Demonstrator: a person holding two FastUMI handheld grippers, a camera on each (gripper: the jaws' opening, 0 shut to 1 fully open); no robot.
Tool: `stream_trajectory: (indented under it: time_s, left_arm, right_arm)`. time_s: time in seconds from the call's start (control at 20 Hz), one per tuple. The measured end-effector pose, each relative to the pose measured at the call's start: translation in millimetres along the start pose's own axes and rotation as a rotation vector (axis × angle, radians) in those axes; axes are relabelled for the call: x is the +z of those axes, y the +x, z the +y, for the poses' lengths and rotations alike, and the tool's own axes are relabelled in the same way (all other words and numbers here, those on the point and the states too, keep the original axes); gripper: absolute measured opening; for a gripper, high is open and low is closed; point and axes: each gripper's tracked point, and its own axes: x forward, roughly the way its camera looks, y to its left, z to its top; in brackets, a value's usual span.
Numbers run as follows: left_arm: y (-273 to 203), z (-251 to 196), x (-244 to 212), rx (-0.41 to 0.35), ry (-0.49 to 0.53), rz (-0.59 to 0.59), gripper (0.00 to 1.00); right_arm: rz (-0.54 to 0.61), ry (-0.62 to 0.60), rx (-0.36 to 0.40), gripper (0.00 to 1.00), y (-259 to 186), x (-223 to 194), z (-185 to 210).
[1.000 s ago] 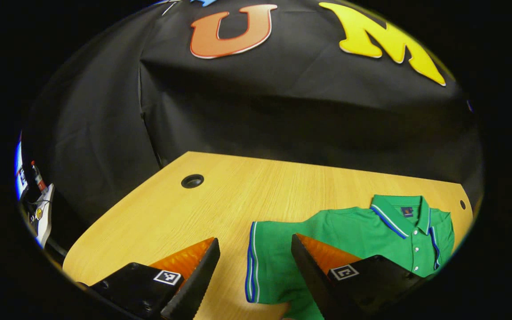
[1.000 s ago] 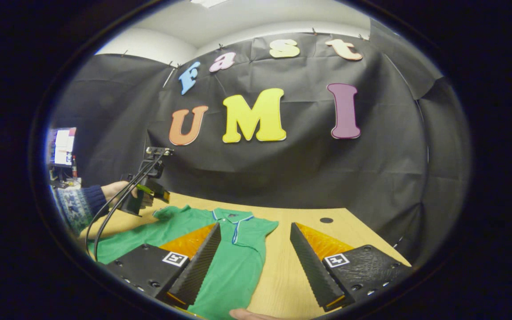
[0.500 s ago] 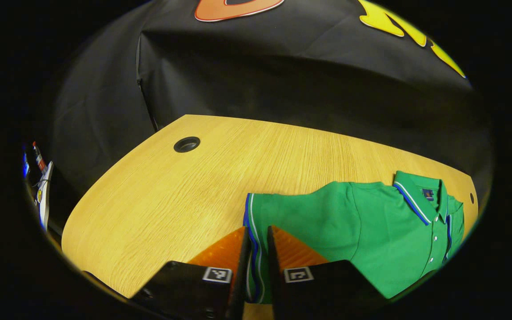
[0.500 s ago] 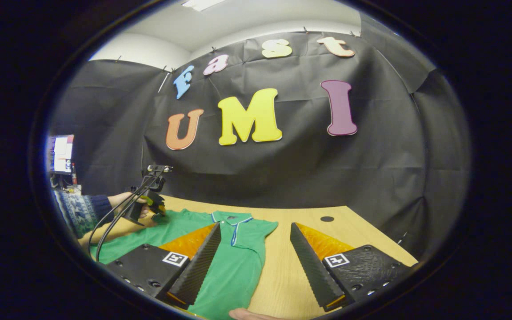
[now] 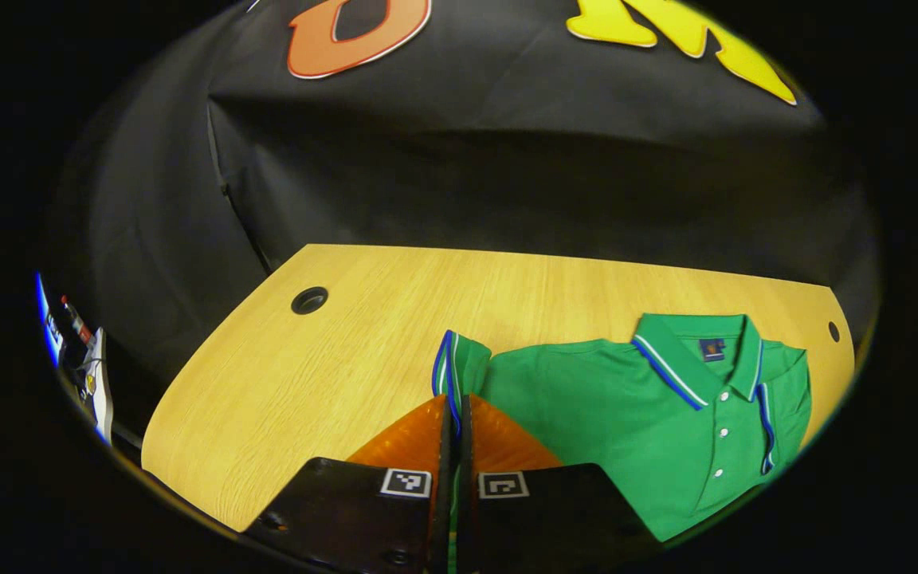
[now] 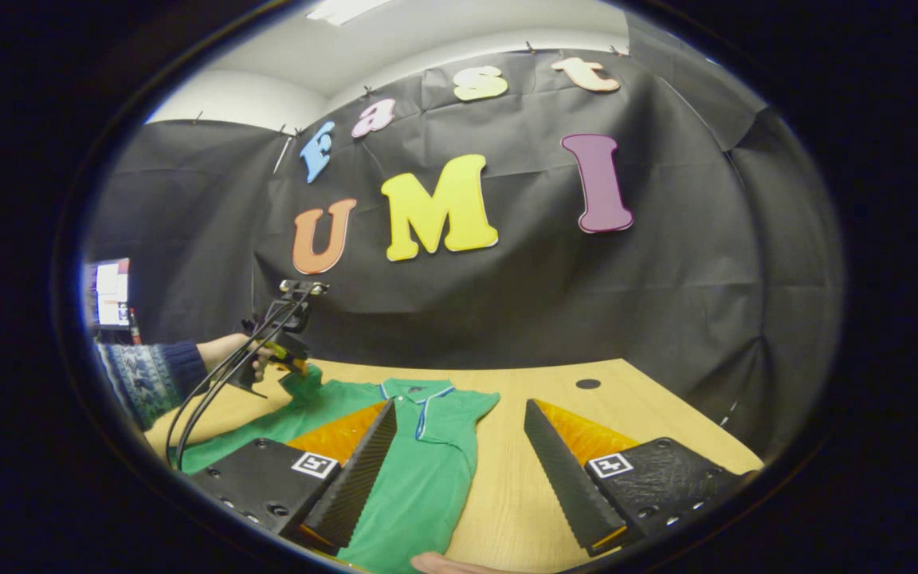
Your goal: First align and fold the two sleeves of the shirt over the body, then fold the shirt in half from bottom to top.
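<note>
A green polo shirt [image 5: 650, 430] with blue and white trim lies front up on the wooden table [image 5: 331, 375], collar toward the wall. My left gripper [image 5: 454, 406] is shut on the striped cuff of the shirt's sleeve [image 5: 459, 368], which stands lifted off the table and bunched. In the right gripper view that left gripper [image 6: 293, 365], held by a hand, pinches the raised sleeve at the shirt's [image 6: 427, 470] far left. My right gripper [image 6: 459, 414] hangs open above the shirt's right side and the bare table [image 6: 634, 414], holding nothing.
Round cable holes sit in the table near its back corners [image 5: 309, 300] [image 6: 587, 383]. A person's patterned sleeve [image 6: 148, 379] and black cables reach in from the left. A monitor [image 6: 112, 291] stands beyond the table's left end. A fingertip [image 6: 443, 564] shows at the bottom edge.
My left gripper dropped onto the flat sleeve, shut on its cuff, then lifted it so it now bunches up. The right gripper stayed open, nearly still.
</note>
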Motion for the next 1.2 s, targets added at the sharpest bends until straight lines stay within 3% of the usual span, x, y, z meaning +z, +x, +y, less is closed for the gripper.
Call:
stream_trajectory:
  time_s: [0.15, 0.25, 0.4, 0.45, 0.65, 0.7, 0.8, 0.9, 0.95, 1.2]
  left_arm:
    - [-9.6, -34.9, 2.3, 0.005, 0.04, 0.005, 0.11]
    - [-15.9, -51.8, 7.4, 0.012, 0.066, -0.018, 0.19]
    - [-26.8, -85.4, 9.9, -0.052, 0.034, -0.058, 0.82]
    - [-33.3, -89.5, 11.0, -0.059, 0.031, -0.07, 1.0]
    - [-75.7, -92.4, 8.4, -0.071, 0.074, -0.114, 1.0]
    - [-91.5, -89.5, 8.9, -0.075, 0.09, -0.137, 1.0]
    - [-123.4, -81.8, 8.3, -0.086, 0.104, -0.18, 1.0]
    - [-157.9, -71.5, 6.8, -0.095, 0.086, -0.225, 1.0]
    - [-176.7, -63.2, 7.5, -0.089, 0.084, -0.259, 1.0]
    - [-250.7, -32.7, -7.1, -0.098, 0.049, -0.379, 1.0]
  right_arm:
    - [0.009, 0.014, 0.008, 0.94, -0.5, -4.1, 4.3]
    - [0.017, 0.013, 0.019, 0.96, 0.4, -8.5, 8.6]
    - [0.008, -0.039, 0.008, 1.0, 0.1, -8.9, 11.2]
    - [0.007, -0.054, 0.015, 0.96, -0.8, -9.3, 14.5]
    - [0.006, -0.093, -0.022, 0.96, -2.0, -5.3, 9.8]
    - [0.025, -0.082, -0.02, 0.92, -4.1, -6.7, 11.7]
    - [0.055, -0.063, -0.008, 0.96, -9.4, -4.4, 18.0]
    - [0.058, -0.064, -0.034, 0.92, -17.6, 4.7, 15.2]
    - [0.049, -0.072, -0.049, 0.96, -23.8, 11.8, 16.6]
    - [-0.026, -0.129, -0.122, 0.96, -57.8, 48.6, 24.8]
